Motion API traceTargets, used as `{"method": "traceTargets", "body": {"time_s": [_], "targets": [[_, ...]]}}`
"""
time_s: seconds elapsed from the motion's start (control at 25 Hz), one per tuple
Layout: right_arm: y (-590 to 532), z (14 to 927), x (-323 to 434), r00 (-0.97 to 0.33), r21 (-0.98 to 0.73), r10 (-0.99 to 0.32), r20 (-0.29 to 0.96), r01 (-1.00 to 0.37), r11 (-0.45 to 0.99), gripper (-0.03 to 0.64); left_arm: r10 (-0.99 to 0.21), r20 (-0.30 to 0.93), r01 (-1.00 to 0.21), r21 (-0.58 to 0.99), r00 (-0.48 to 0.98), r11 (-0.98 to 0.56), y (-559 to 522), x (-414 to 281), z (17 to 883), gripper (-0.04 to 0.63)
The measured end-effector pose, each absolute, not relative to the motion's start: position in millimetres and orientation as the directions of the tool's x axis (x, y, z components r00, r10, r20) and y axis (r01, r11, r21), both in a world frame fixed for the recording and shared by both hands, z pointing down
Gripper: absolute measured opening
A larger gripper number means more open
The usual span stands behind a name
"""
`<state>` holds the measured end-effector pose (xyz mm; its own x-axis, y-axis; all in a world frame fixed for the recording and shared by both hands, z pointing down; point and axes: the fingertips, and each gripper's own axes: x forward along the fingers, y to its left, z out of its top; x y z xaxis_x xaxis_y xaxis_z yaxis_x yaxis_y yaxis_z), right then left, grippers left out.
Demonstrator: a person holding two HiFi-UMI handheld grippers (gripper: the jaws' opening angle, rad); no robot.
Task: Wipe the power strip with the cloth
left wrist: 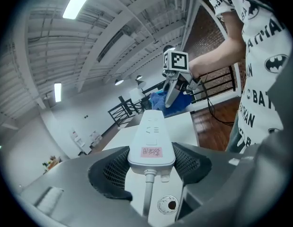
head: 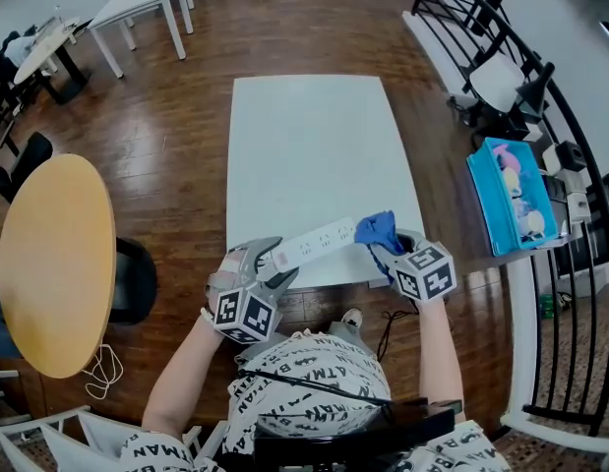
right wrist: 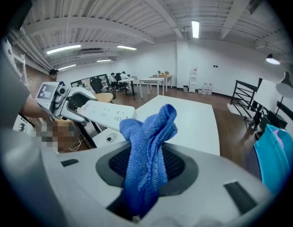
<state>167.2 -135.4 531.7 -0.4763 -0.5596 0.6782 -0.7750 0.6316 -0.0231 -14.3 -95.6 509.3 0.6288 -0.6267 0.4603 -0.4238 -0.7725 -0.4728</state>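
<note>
- Spanning the gap between both tongs, the white power strip [head: 319, 241] hangs above the near edge of the white surface [head: 314, 126]. Its cord end is clamped in the left tongs [head: 268, 261], whose jaws stand wide against its two sides.
- Blue cloth [head: 376, 229]: pinched between the nearly closed jaws of the right tongs [head: 391, 252], bunched at the strip's far end.
- Room: dark wood floor [head: 186, 116]; round yellow table [head: 53, 264] at left; black railing [head: 570, 136] and blue bin [head: 511, 200] at right.
- Left gripper view only: pink label [left wrist: 151, 151] and cord [left wrist: 147, 193] at the strip's near end.
- Right gripper view only: ceiling lights [right wrist: 195, 28] and people at distant desks [right wrist: 119, 82].
- Label print is too small to read. Whether the cloth reaches the strip's underside cannot be told.
</note>
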Motion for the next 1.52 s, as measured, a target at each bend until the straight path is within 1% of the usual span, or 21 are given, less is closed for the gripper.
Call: {"method": "traceTargets", "body": {"time_s": [0.12, 0.2, 0.32, 0.4, 0.64, 0.84, 0.92, 1.08, 1.16, 1.4, 1.52], "targets": [[-132.6, 532.4, 166.6, -0.462, 0.012, -0.552, 0.694, -0.759, 0.651, 0.135, -0.583, 0.46, -0.386, -0.455, 0.67, -0.803, -87.6, -13.8, 510.7, 0.282], [-128.2, 533.4, 164.6, -0.459, 0.059, -0.534, 0.71, -0.718, 0.694, 0.135, -0.539, 0.463, -0.347, -0.439, 0.703, -0.829, -82.4, -13.6, 511.7, 0.282], [-118.8, 531.2, 157.5, -0.471, 0.16, -0.489, 0.734, -0.58, 0.799, 0.135, -0.487, 0.475, -0.296, -0.421, 0.733, -0.857, -80.2, -15.3, 511.4, 0.282], [-115.8, 529.3, 155.7, -0.479, 0.195, -0.463, 0.746, -0.507, 0.839, 0.135, -0.461, 0.489, -0.26, -0.424, 0.741, -0.868, -77.6, -15.3, 511.3, 0.282], [-116.3, 526.2, 157.5, -0.471, 0.22, -0.411, 0.781, -0.408, 0.886, 0.135, -0.413, 0.511, -0.181, -0.443, 0.754, -0.878, -64.6, -7.6, 512.9, 0.281], [-112.8, 525.1, 153.3, -0.447, 0.242, -0.354, 0.822, -0.29, 0.926, 0.135, -0.377, 0.526, -0.12, -0.457, 0.762, -0.881, -50.8, -4.6, 512.2, 0.282], [-108.1, 524.6, 148.8, -0.457, 0.238, -0.314, 0.832, -0.216, 0.947, 0.135, -0.366, 0.532, -0.095, -0.467, 0.764, -0.879, -44.4, -3.4, 511.4, 0.282], [-90.3, 527.0, 141.0, -0.446, 0.248, -0.218, 0.868, 0.008, 0.969, 0.137, -0.33, 0.561, -0.018, -0.49, 0.759, -0.872, -30.0, 3.2, 513.8, 0.282], [-85.1, 527.6, 137.3, -0.437, 0.234, -0.182, 0.881, 0.066, 0.97, 0.137, -0.314, 0.571, 0.015, -0.497, 0.759, -0.868, -23.9, 6.7, 514.8, 0.281], [-76.9, 514.7, 104.9, -0.487, 0.224, -0.13, 0.864, 0.141, 0.964, 0.137, -0.282, 0.569, 0.061, -0.509, 0.772, -0.859, -16.8, 21.6, 510.7, 0.282], [-75.2, 507.9, 86.7, -0.504, 0.24, -0.126, 0.854, 0.167, 0.956, 0.137, -0.275, 0.568, 0.07, -0.511, 0.775, -0.857, -17.1, 26.1, 509.4, 0.282]]}}
